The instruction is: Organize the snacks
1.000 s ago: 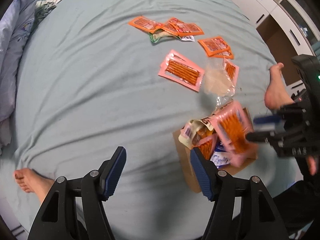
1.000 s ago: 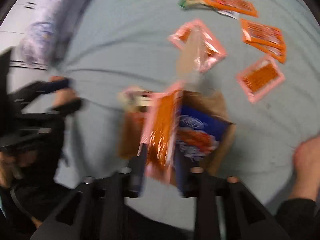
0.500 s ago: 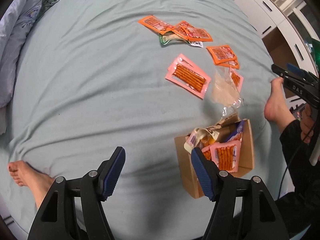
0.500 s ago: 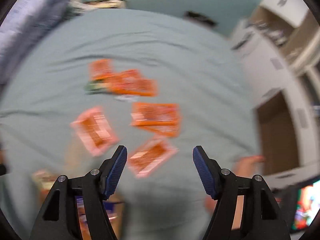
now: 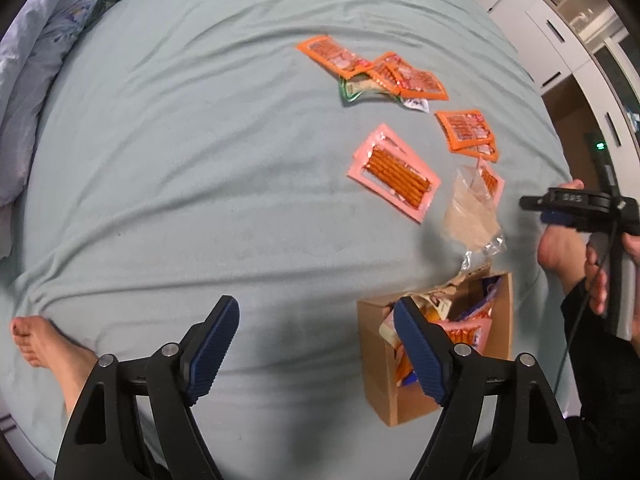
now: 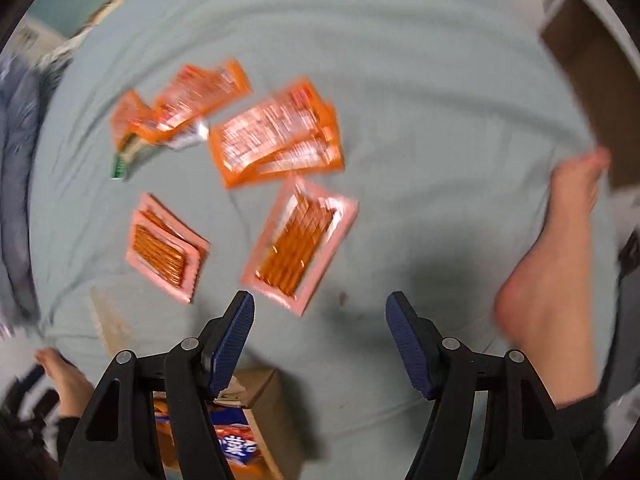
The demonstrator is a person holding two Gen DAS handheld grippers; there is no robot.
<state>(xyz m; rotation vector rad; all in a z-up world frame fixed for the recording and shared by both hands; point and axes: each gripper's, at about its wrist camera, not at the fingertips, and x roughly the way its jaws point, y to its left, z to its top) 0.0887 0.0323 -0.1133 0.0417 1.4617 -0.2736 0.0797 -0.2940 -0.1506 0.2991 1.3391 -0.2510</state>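
Observation:
A brown cardboard box lies on the pale green bedsheet and holds several snack packs, one pink. It shows at the bottom of the right wrist view. Loose packs lie beyond it: a pink stick-snack pack, orange packs and a clear bag. My left gripper is open and empty, just left of the box. My right gripper is open and empty, low over the sheet just short of another pink pack. It shows from the side in the left wrist view.
Bare feet rest on the bed: one at the left, one at the right. A pillow lies at the far left. White cabinets stand past the bed's far right edge. More orange packs lie farther out.
My right gripper let go of the pink pack into the box, opened, and swung out over the loose packs. My left gripper stayed open and barely moved.

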